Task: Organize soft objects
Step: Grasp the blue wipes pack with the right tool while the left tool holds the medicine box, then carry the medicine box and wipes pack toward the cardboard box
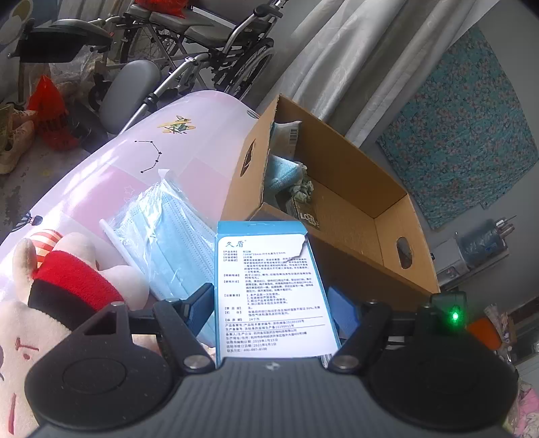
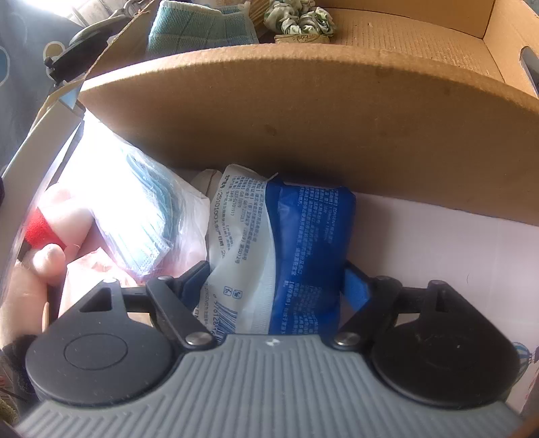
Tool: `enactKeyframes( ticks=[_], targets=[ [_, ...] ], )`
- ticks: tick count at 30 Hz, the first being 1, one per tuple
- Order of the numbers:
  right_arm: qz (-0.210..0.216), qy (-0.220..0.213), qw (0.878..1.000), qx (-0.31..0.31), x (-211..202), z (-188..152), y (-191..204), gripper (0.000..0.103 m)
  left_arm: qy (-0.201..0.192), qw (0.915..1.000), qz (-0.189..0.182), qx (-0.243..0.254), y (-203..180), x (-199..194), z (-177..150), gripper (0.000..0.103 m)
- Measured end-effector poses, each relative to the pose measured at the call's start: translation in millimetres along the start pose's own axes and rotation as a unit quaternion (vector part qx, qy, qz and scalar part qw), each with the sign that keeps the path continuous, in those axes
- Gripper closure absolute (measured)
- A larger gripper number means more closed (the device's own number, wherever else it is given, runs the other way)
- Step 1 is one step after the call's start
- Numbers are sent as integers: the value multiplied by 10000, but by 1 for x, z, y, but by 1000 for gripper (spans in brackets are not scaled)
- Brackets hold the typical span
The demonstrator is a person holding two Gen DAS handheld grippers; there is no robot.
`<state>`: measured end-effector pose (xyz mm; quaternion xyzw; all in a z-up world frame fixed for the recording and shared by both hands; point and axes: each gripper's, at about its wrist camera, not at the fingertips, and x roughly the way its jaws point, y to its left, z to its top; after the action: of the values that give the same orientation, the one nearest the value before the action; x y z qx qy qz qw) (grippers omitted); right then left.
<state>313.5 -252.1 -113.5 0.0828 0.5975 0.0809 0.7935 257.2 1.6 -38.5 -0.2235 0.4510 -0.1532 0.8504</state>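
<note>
My left gripper [image 1: 271, 303] is shut on a blue-and-white mask box [image 1: 269, 266], held upright above the pink table [image 1: 188, 128]. A clear bag of blue masks [image 1: 168, 236] and a plush toy with a red band [image 1: 67, 276] lie to its left. In the right wrist view, a blue-and-white soft packet [image 2: 286, 242] lies on the table against the cardboard box's wall [image 2: 303, 118]. My right gripper [image 2: 274, 283] points down over it, both pads touching its sides. The open cardboard box [image 1: 353, 215] holds a teal cloth [image 2: 198, 30] and a green scrunchie [image 2: 299, 18].
A person's thumb [image 2: 47, 259] shows at the left, beside the bag of masks [image 2: 145, 209]. Beyond the table stand a wheelchair [image 1: 209, 43], shoes and a red bag [image 1: 47, 111] on the floor. Curtains [image 1: 353, 50] hang behind the box.
</note>
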Motion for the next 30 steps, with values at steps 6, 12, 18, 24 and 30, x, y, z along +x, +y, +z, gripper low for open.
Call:
enactKeyframes(
  ticks=[6, 12, 18, 24, 30],
  targets=[
    [229, -40, 9987, 449, -21, -10, -23, 28, -27, 10000, 22, 64, -4, -6, -1, 29],
    [501, -434, 9951, 732, -69, -20, -38, 28, -105, 9999, -27, 109, -14, -17, -2, 29],
    [742, -1084, 9895, 602, -141, -37, -33, 28, -294, 9987, -256, 343, -44, -35, 9, 29],
    [803, -1642, 9819, 500, -204, -19, -44, 28, -336, 9967, -486, 560, -85, -25, 38, 29],
    [649, -1665, 9816, 671, -195, 52, -76, 28, -192, 9972, -384, 606, -123, 34, 80, 29]
  ],
)
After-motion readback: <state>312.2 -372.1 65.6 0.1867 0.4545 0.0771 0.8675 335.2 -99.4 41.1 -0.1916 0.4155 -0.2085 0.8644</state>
